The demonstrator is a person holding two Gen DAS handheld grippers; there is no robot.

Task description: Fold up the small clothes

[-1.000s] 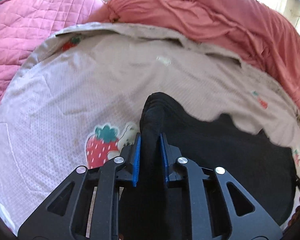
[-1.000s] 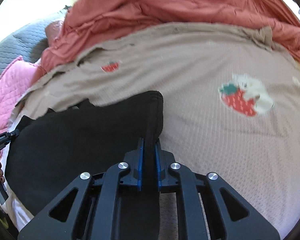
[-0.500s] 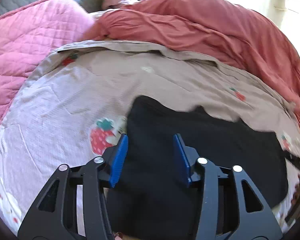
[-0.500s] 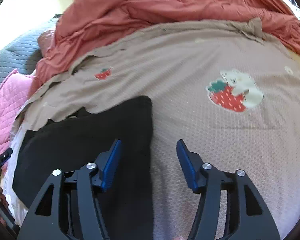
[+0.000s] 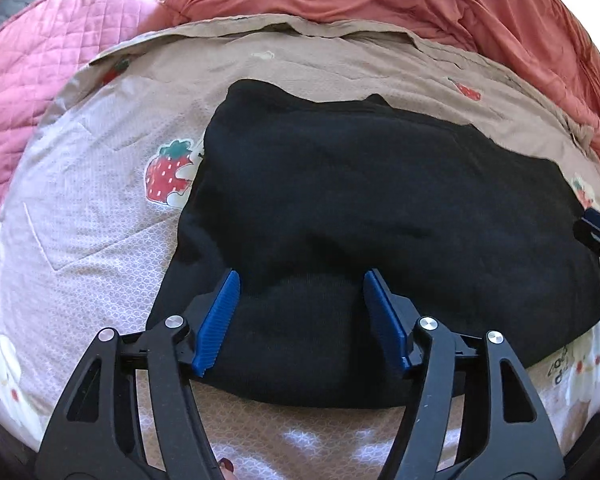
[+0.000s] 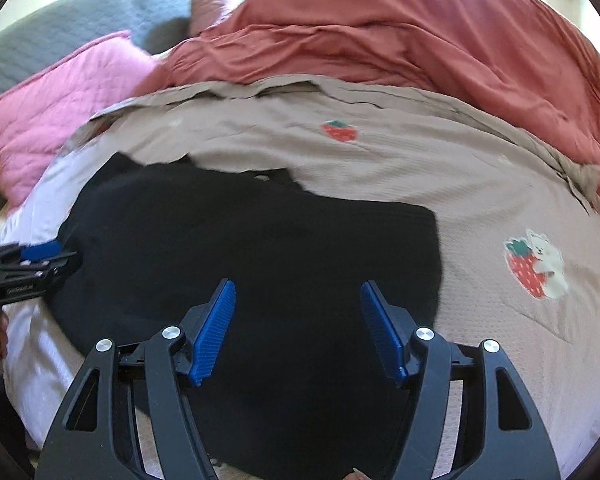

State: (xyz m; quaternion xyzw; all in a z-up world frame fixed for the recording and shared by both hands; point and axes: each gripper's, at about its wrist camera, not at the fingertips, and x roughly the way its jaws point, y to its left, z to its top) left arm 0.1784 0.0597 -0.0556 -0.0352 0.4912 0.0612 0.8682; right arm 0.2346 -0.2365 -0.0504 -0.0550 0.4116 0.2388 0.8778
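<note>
Black garment (image 5: pixel 380 200) lies flat beneath left gripper (image 5: pixel 302 312) and right gripper (image 6: pixel 298 324), both spread wide, grasping nothing.

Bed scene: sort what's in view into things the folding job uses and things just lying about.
For the job:
black garment
left gripper, open
right gripper, open

Just lying about:
strawberry-print beige blanket under the garment
red duvet
pink quilted pillow
grey quilted cover

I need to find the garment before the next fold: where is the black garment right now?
The black garment lies flat on the strawberry-print bedsheet, centre in both wrist views, just ahead of both open jaws, with the red duvet bunched behind it.
</note>
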